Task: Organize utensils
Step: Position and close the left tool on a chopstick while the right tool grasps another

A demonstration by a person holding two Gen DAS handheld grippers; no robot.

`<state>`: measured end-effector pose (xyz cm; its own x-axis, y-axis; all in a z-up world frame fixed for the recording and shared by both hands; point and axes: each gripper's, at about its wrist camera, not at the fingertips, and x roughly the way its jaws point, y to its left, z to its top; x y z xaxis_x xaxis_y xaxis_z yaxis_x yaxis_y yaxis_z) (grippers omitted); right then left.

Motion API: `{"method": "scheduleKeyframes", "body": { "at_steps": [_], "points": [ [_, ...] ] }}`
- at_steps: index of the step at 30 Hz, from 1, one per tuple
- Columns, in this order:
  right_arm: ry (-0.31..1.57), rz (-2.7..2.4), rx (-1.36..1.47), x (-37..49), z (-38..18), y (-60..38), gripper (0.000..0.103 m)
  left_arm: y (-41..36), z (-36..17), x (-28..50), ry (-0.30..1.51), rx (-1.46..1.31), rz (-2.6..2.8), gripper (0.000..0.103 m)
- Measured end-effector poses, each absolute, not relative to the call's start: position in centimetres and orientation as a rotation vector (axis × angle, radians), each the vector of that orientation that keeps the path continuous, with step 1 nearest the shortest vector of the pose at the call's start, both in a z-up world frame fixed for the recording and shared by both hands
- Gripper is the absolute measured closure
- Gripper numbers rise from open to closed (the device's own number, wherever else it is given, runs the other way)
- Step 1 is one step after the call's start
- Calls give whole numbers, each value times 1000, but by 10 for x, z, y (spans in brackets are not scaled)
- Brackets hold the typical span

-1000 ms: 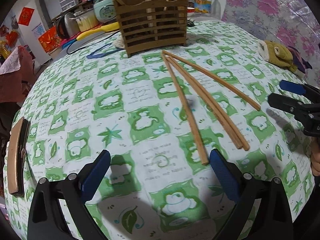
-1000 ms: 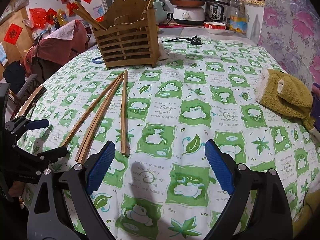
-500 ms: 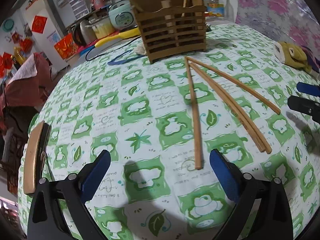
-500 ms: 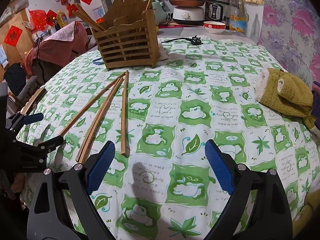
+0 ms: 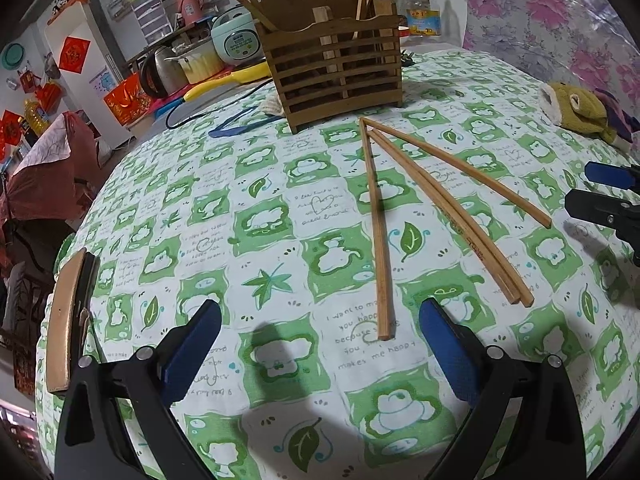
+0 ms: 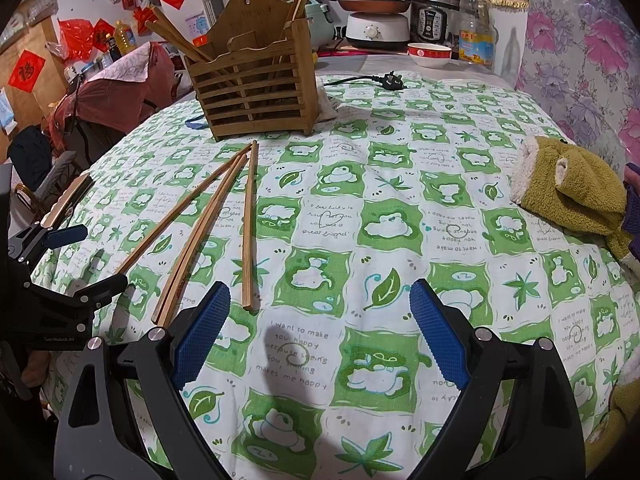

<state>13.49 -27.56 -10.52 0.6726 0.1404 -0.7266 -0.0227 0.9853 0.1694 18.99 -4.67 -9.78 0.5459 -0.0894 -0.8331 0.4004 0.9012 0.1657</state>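
Both claws were held apart and empty above the cloth: the left gripper with the near end of one chopstick lying between its fingers, the right gripper just right of the sticks' near ends. Four chopsticks were seen flat on the cloth in a fan, their far tips gathered just before the holder and their near ends spread toward the grippers; the long axes ran from grippers to holder. A touching pair lay in the middle, with an outer stick beyond it. From here, it was judged that a thin stick lying flat could be missed or rolled aside by closing fingers, or the pair nudged by a wide approach. A stick gripped near its end could also tilt and catch on the holder's rim. Other sticks already stood in the holder.
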Motion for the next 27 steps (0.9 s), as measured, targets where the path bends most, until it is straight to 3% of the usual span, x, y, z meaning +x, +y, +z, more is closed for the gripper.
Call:
{"method": "scheduleKeyframes", "body": {
  "at_steps": [4, 11, 15, 18, 21, 24, 25, 27],
  "points": [
    [828, 92, 149, 135, -105, -276, 15, -46, -97, 188, 951, 352, -309, 7],
    [825, 100, 140, 133, -104, -273, 15, -34, -98, 193, 1013, 227, -414, 37],
    [822, 108, 122, 133, -102, -269, 15, -35, -97, 188, 1030, 193, -483, 40],
    [815, 114, 118, 131, -101, -268, 15, -38, -98, 183, 1038, 193, -522, 48],
    [811, 116, 119, 131, -101, -269, 15, -39, -99, 183, 1037, 193, -526, 63],
    [802, 129, 118, 130, -100, -268, 22, -41, -99, 183, 1029, 199, -523, 85],
    [802, 132, 115, 130, -100, -268, 26, -41, -99, 183, 1028, 198, -522, 97],
    [804, 139, 113, 130, -100, -267, 33, -39, -98, 184, 1022, 187, -511, 98]
  ]
}}
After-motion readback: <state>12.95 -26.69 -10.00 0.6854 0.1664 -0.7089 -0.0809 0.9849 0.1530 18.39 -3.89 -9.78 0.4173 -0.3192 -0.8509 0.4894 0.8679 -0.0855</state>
